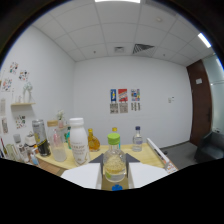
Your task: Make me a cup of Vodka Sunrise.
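My gripper (114,167) is shut on a small clear bottle (114,161) that has a green cap and a little yellowish liquid at its bottom. The white fingers (82,175) press on it from both sides, and their dark tips touch its shoulders. Its base is hidden between them, above a small blue thing (116,187). Beyond the left finger stands a white bottle (77,141) with a white cap. A clear cup (58,146) and a dark can (41,137) stand further left. An amber bottle (93,140) and a clear water bottle (137,138) are at the back.
All of these stand on a light wooden table (147,152). Small items crowd its left end under a wall shelf (22,105). Another green-capped bottle (115,131) shows behind the held one. A brown door (200,105) is at the right, and posters (123,100) hang on the far wall.
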A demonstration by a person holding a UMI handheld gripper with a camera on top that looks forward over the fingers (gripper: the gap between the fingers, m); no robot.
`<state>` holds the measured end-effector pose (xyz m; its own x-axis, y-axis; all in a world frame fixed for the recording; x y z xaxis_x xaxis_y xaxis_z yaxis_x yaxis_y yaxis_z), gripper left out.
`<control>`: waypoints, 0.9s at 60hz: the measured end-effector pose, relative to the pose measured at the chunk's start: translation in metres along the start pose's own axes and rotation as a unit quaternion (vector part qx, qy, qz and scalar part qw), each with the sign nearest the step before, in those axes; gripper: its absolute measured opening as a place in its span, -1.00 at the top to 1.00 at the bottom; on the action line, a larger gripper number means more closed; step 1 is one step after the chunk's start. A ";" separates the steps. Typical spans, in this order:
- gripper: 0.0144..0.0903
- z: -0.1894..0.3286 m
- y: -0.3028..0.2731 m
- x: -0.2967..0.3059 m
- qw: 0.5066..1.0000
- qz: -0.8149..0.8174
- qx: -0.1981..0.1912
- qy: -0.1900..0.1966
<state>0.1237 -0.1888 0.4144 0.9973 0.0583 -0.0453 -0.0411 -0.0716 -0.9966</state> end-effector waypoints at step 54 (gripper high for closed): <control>0.47 0.003 0.241 0.016 0.814 -0.563 -0.140 0.031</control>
<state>0.1292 -0.2026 0.1731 0.3948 0.1941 0.8980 0.9080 -0.2316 -0.3491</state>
